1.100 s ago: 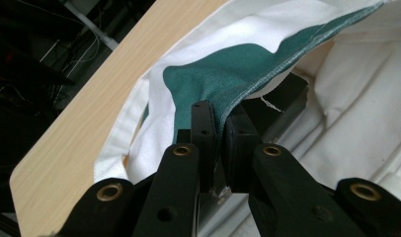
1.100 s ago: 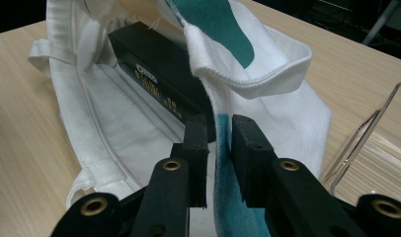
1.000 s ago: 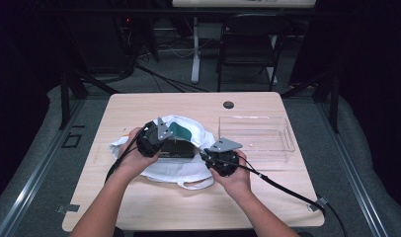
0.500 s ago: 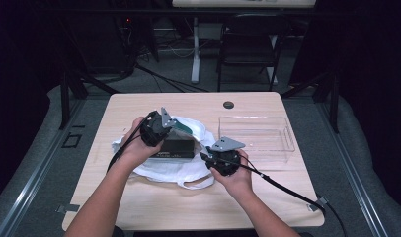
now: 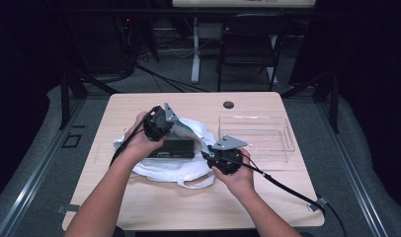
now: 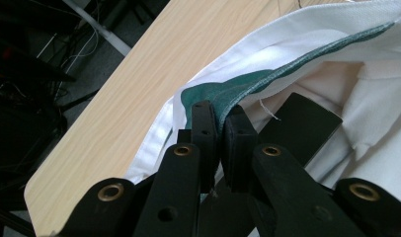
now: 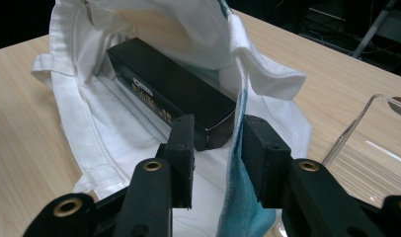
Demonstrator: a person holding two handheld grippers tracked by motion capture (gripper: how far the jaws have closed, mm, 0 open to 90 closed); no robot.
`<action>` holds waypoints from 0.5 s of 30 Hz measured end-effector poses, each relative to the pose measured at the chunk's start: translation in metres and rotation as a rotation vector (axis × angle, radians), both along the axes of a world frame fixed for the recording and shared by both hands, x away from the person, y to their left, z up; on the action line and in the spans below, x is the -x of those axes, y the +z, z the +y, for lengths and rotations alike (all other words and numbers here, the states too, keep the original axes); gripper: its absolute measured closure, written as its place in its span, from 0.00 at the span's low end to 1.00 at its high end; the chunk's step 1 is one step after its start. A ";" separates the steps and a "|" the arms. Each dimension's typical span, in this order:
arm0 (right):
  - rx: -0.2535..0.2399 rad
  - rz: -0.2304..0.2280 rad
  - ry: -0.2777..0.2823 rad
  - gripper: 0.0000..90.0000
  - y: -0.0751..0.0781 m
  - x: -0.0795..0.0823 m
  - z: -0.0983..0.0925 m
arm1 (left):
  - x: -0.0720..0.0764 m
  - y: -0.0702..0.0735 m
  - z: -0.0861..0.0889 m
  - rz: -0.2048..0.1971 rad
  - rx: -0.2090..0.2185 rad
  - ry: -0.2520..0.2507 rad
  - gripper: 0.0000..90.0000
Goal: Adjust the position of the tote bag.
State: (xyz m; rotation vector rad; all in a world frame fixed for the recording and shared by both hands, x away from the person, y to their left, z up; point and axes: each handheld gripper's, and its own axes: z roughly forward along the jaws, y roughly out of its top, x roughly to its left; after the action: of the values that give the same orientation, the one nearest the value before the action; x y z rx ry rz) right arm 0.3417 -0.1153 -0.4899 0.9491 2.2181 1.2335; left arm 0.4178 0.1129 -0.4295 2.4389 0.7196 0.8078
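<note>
A white cloth bag (image 5: 161,170) with a green-trimmed rim (image 6: 248,84) lies on the table. A black box (image 5: 175,148) rests inside its mouth. My left gripper (image 5: 180,128) is shut on the green rim and holds it up off the box. In the left gripper view the pads (image 6: 204,128) pinch the hem, with the box (image 6: 302,118) behind. My right gripper (image 7: 216,131) faces the bag's mouth. Its jaws have just been opening, with the near end of the box (image 7: 169,94) between the tips and not pressed. A fold of bag cloth (image 7: 238,163) hangs against the right pad.
A clear plastic container (image 5: 255,138) stands to the right of the bag, close to my right hand; its wall (image 7: 356,128) is seen in the right gripper view. A round hole (image 5: 228,104) marks the far table edge. Cables trail from both grippers.
My left gripper has risen and moved slightly away with the bag's rim, which opens the mouth wider over the box. The right hand has stayed put.
</note>
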 end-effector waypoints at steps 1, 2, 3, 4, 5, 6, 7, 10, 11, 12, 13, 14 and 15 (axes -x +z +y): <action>-0.003 -0.002 -0.001 0.74 0.000 0.000 0.000 | -0.001 0.000 0.000 0.001 0.001 -0.001 0.95; 0.000 -0.003 0.000 0.74 0.001 0.000 0.000 | -0.002 0.001 -0.001 0.002 0.002 -0.003 0.95; 0.002 -0.004 0.001 0.74 0.001 0.000 -0.001 | -0.002 0.001 -0.001 0.002 -0.001 -0.004 0.95; 0.008 -0.001 0.003 0.74 0.002 0.000 -0.001 | -0.003 0.001 -0.002 0.003 -0.004 -0.006 0.95; 0.008 0.001 -0.001 0.74 0.002 0.000 -0.001 | -0.004 0.001 -0.002 0.002 -0.001 -0.007 0.95; 0.012 0.005 0.000 0.74 0.002 -0.001 -0.001 | -0.005 0.001 -0.001 0.005 0.002 -0.007 0.95; 0.018 0.009 0.003 0.74 0.002 -0.001 -0.002 | -0.006 0.001 -0.001 0.009 0.004 -0.006 0.95; 0.027 0.006 -0.001 0.74 0.003 -0.002 -0.003 | -0.008 0.000 -0.001 0.012 0.011 -0.005 0.95; 0.027 0.006 -0.001 0.74 0.003 -0.002 -0.003 | -0.008 0.000 -0.001 0.012 0.011 -0.005 0.95; 0.023 0.002 -0.006 0.74 0.004 -0.001 -0.003 | -0.008 0.000 -0.001 0.013 0.013 -0.005 0.95; 0.023 0.001 -0.005 0.74 0.004 -0.002 -0.003 | -0.009 0.000 -0.001 0.016 0.014 -0.006 0.95; 0.019 0.001 -0.005 0.73 0.005 -0.002 -0.003 | -0.009 -0.001 -0.002 0.017 0.016 -0.004 0.95; 0.017 0.004 -0.004 0.73 0.005 -0.002 -0.004 | -0.010 -0.001 -0.002 0.017 0.011 -0.007 0.95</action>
State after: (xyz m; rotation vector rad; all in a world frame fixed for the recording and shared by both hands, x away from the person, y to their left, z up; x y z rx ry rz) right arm 0.3438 -0.1188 -0.4850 0.9497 2.2254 1.2102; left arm 0.4277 0.1109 -0.4300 2.4399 0.7197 0.7795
